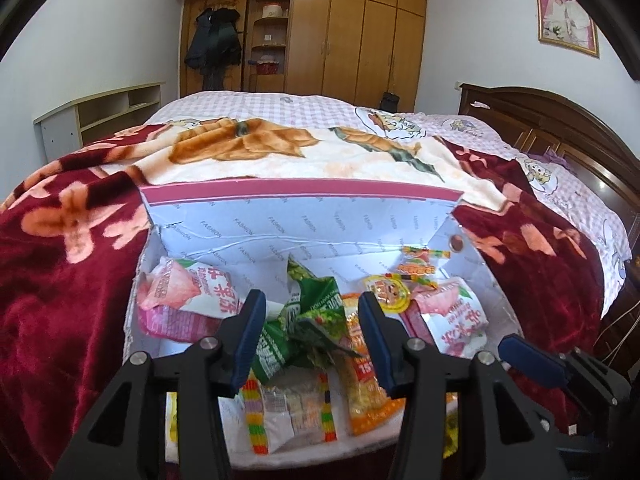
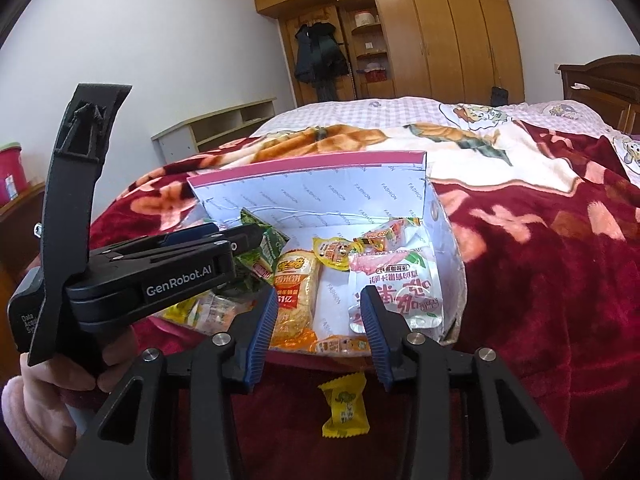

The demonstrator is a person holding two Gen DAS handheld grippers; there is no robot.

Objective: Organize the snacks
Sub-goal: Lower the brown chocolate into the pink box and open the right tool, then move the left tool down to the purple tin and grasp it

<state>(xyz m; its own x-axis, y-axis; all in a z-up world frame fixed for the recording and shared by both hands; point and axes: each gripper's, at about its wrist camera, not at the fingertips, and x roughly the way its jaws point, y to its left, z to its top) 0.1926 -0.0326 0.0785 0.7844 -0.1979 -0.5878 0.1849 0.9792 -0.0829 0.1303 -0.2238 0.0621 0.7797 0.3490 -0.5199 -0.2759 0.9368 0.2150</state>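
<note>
A shallow white box (image 1: pixel 304 190) with a pink rim lies on the bed and holds several snacks. My left gripper (image 1: pixel 312 336) hangs open over its middle, with a crumpled green packet (image 1: pixel 308 316) lying loose between the fingers. Around it are pink-and-white pouches (image 1: pixel 188 296), an orange cracker pack (image 2: pixel 294 292) and a yellow jelly cup (image 2: pixel 332 254). My right gripper (image 2: pixel 320 332) stands open and empty above the box's near edge (image 2: pixel 340 346). A yellow wrapped candy (image 2: pixel 344 408) lies on the blanket just below it, outside the box. A hand in a pink sleeve holds the left gripper (image 2: pixel 240 238).
The box rests on a dark red floral blanket (image 2: pixel 540 280) spread over a bed with a pink checked sheet (image 1: pixel 280 104). A dark wooden headboard (image 1: pixel 540 120) is on the right, a wardrobe (image 1: pixel 352 32) behind, and a low shelf unit (image 1: pixel 100 116) on the left.
</note>
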